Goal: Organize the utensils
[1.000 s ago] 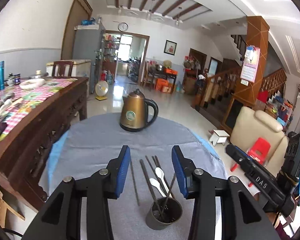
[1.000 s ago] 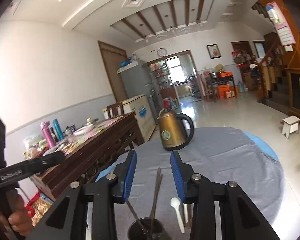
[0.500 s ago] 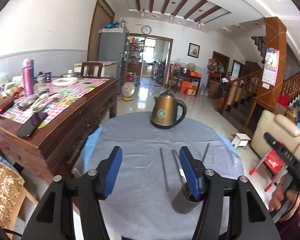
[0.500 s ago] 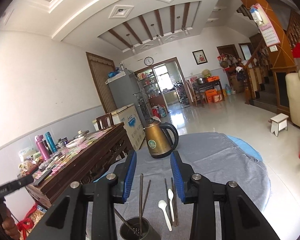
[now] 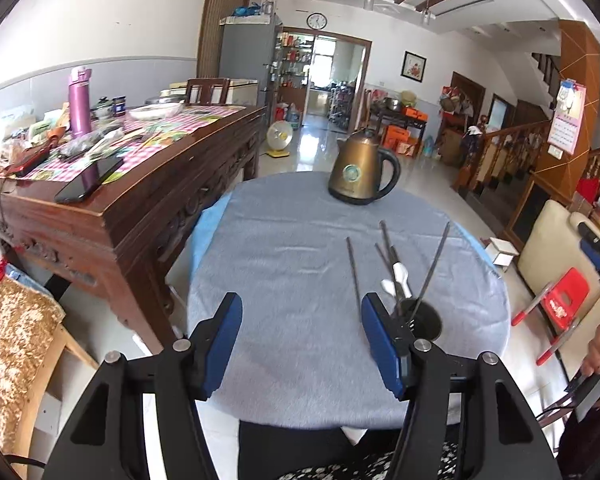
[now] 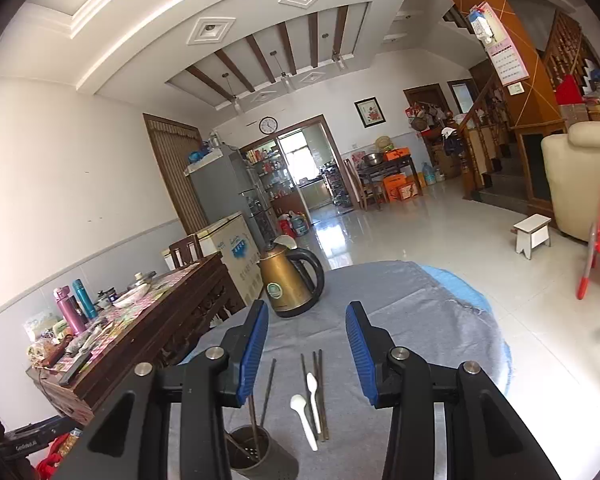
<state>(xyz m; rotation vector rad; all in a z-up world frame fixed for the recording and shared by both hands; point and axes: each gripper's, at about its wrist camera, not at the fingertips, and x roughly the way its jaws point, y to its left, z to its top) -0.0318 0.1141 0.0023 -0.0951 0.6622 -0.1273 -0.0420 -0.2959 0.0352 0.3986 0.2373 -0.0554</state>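
Observation:
A dark metal utensil cup (image 5: 424, 322) (image 6: 256, 456) stands on the grey cloth of the round table (image 5: 300, 264) (image 6: 420, 320), with chopsticks leaning in it. Two white spoons (image 6: 306, 404) (image 5: 398, 280) and several dark chopsticks (image 6: 320, 384) (image 5: 354, 272) lie on the cloth beside the cup. My left gripper (image 5: 302, 340) is open and empty, above the near table edge, left of the cup. My right gripper (image 6: 306, 354) is open and empty, held above the spoons and chopsticks.
A bronze kettle (image 5: 360, 172) (image 6: 290, 280) stands at the far side of the table. A cluttered dark wooden sideboard (image 5: 112, 184) runs along the left. A cream armchair (image 6: 580, 184), red child chair (image 5: 566, 300) and small white stool (image 6: 534, 234) are right.
My left gripper has drawn back and swung left, so the cup now sits to the right of its fingers. My right gripper has lifted and tilted, both staying open.

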